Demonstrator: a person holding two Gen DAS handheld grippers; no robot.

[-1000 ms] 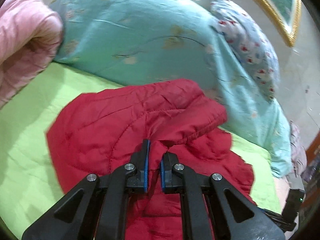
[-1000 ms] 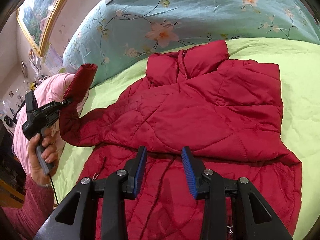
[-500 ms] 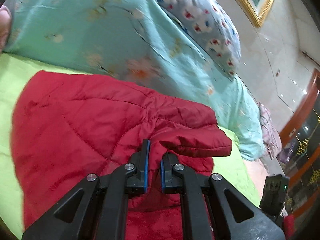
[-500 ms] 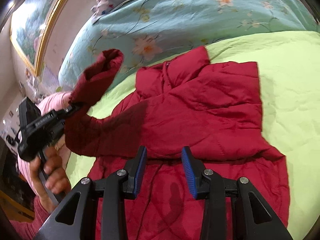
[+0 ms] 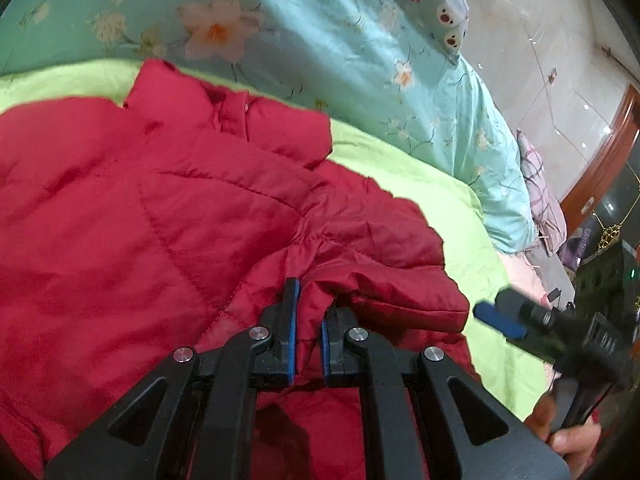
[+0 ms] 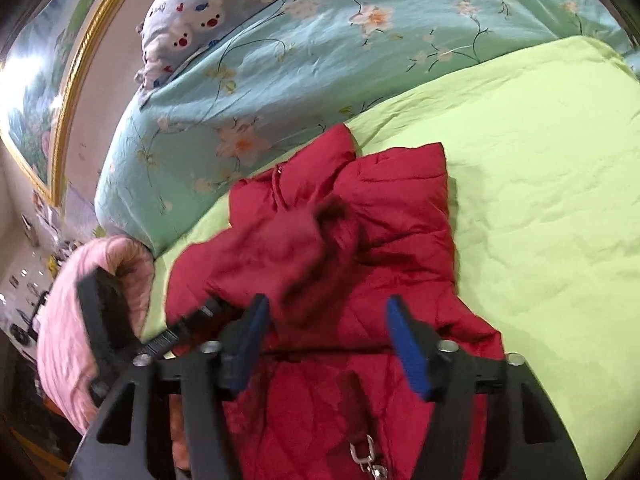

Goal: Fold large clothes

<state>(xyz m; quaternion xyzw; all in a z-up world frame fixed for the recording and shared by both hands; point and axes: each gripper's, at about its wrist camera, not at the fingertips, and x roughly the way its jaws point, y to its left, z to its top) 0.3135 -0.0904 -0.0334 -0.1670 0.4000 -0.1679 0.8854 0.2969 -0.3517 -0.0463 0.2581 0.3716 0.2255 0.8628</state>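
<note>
A red quilted jacket lies spread on the green sheet, collar toward the quilt. My left gripper is shut on the cuff of its sleeve, which is drawn across the jacket body. In the right wrist view that sleeve lies folded over the jacket, with the left gripper blurred at its end. My right gripper hovers over the jacket's lower part; its jaws are opening and its pads press on nothing.
A turquoise floral quilt is heaped behind the jacket, with a bear-print pillow on top. A pink padded garment lies at the left edge. Bare green sheet stretches to the right. A gold-framed picture hangs on the wall.
My left gripper has carried the sleeve from the bed's left side across and down onto the jacket body. The right gripper's jaws have widened and it has shifted a little.
</note>
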